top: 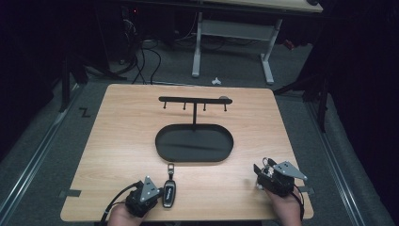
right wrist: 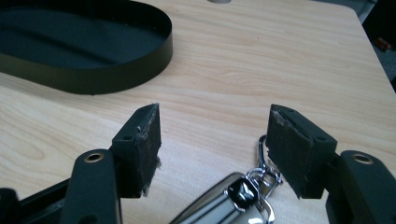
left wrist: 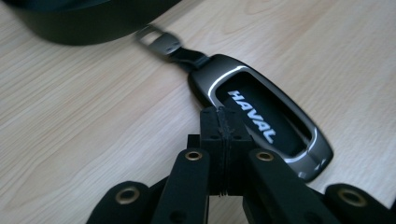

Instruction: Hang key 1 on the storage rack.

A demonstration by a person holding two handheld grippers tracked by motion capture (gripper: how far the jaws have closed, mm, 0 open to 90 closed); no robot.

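The left hand-held gripper (left wrist: 219,126), jaws pinched together, is nudging the slick, rigid, light key fob (left wrist: 261,121); gripping its narrow sides looks safest.

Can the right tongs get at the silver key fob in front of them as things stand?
Probably yes. The right tongs stand open, with the silver key fob lying on the table low between the jaws, its ring close to one pad. Nothing lies over it; the tray sits well off to the side.
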